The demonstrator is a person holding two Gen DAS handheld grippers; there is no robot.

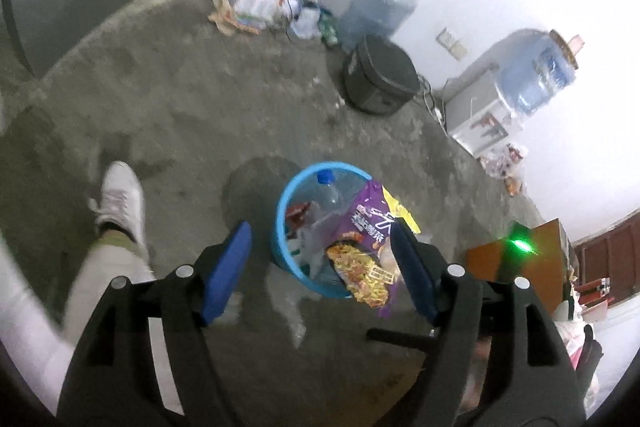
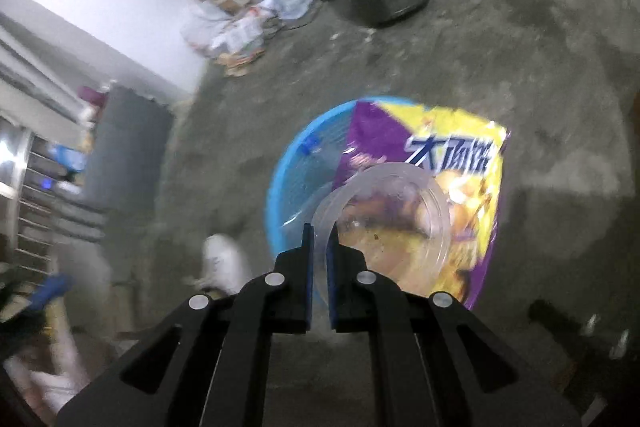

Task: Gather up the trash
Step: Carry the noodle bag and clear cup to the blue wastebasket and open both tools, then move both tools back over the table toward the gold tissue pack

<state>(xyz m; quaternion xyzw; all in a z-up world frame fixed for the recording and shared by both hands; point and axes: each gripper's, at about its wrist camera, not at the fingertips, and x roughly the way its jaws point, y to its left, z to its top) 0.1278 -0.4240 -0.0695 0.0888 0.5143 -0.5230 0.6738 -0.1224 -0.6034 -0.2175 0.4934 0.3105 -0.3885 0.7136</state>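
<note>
A blue trash basket (image 1: pixel 280 227) stands on the concrete floor. It holds a clear bottle with a blue cap (image 1: pixel 329 187), a purple and yellow noodle bag (image 1: pixel 362 255) sticking out over its rim, and other wrappers. My left gripper (image 1: pixel 320 267) is open and empty above the basket's near side. In the right wrist view my right gripper (image 2: pixel 320 247) is shut on the rim of a clear plastic bowl (image 2: pixel 392 215), held over the basket (image 2: pixel 280 195) and the noodle bag (image 2: pixel 460 155).
A dark rice cooker (image 1: pixel 378 75) stands on the floor beyond the basket. A pile of wrappers (image 1: pixel 256 7) lies by the far wall, next to a big water jug (image 1: pixel 376 11). A water dispenser (image 1: pixel 500 99) is at right. The person's white shoe (image 1: pixel 120 199) is left of the basket.
</note>
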